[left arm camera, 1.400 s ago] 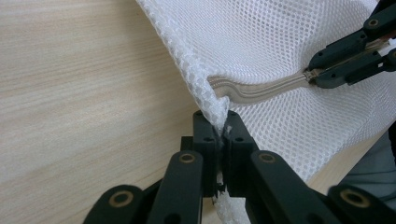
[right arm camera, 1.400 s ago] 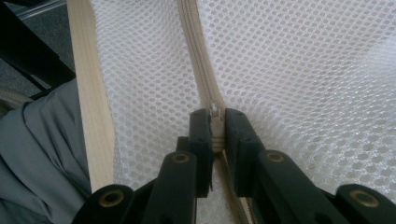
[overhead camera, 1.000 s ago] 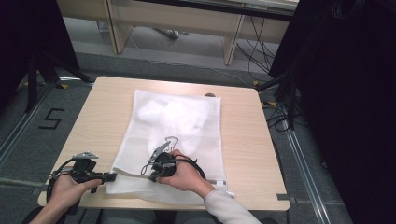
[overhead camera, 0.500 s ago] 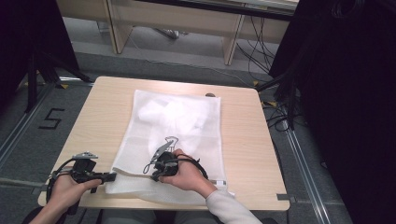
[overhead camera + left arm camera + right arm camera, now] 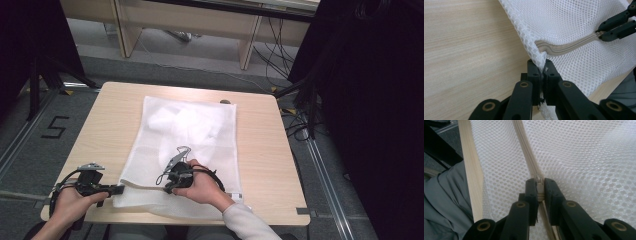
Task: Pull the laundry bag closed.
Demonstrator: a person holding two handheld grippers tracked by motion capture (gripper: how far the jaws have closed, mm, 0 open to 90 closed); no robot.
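Right now a white mesh laundry bag (image 5: 187, 150) lies flat in the middle of the wooden table (image 5: 270, 150). It is stretched from 12 o'clock down to 6 o'clock, and its near end hangs a little over the table edge by the person. A cream zipper (image 5: 529, 157) runs across that near end.

At about 7 o'clock on the bag, the left gripper (image 5: 542, 75) has its 2 black jaws squeezed tight on the corner of the mesh, just where the zipper ends. The mesh is bunched up between the jaws.

At about 6 o'clock, the right gripper (image 5: 538, 188) is pinched shut on the small zipper pull (image 5: 538, 181). The zipper line goes straight away from its jaws across the mesh. In the left gripper view, that other gripper shows at 2 o'clock, sitting on the zipper.

In the high view, the left hand (image 5: 75, 197) rests at the table's near left corner, and the right hand (image 5: 200, 185) rests on the bag. A grey sleeve (image 5: 247, 222) comes in from the bottom. The floor (image 5: 50, 115) beside the table is grey, with a 5 (image 5: 54, 127) marked on it at 9 o'clock.
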